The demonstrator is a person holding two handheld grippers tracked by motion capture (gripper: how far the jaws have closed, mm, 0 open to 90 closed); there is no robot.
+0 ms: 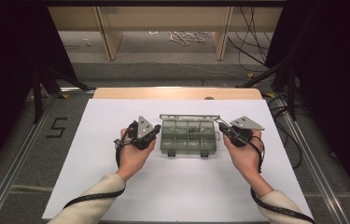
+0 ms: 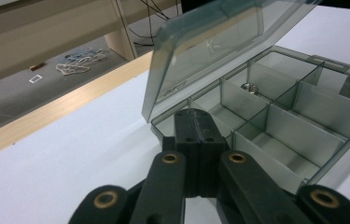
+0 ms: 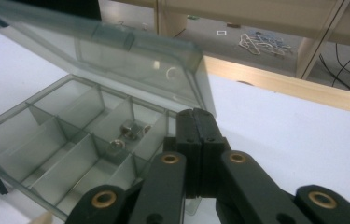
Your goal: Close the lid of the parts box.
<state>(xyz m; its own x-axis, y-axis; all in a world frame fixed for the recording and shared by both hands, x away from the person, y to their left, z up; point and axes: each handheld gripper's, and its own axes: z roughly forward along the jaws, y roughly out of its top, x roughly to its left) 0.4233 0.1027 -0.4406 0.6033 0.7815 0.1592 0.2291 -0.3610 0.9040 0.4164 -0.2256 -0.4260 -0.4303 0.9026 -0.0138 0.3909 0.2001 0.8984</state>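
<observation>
Compartment box (image 1: 188,137), clear grey plastic, lies at mid-table on the white sheet (image 1: 93,177), lid (image 1: 189,116) open and standing up at its far edge.

Left gripper (image 1: 155,133): jaws pressed flat together, nothing between them; in the left gripper view the tips (image 2: 194,122) sit just at the box's near corner, under the raised lid (image 2: 219,42). Whether they touch the wall cannot be told.

Right gripper (image 1: 221,127): jaws likewise closed on nothing; in the right gripper view the tips (image 3: 195,122) stand against the box's end, beside the lid's corner (image 3: 116,51).

Box holds two rows of compartments. A few small metal parts, nuts (image 3: 122,135) by the look of them, lie in one compartment of the far row; a round metal piece (image 2: 249,87) shows from the left side too.

Each hand flanks the box, left hand (image 1: 134,156) and right hand (image 1: 245,156) resting low over the sheet, cables trailing back along pale sleeves (image 1: 99,196). Beyond the table: wooden frame legs (image 1: 108,35), loose white cord (image 1: 186,36) on the floor.
</observation>
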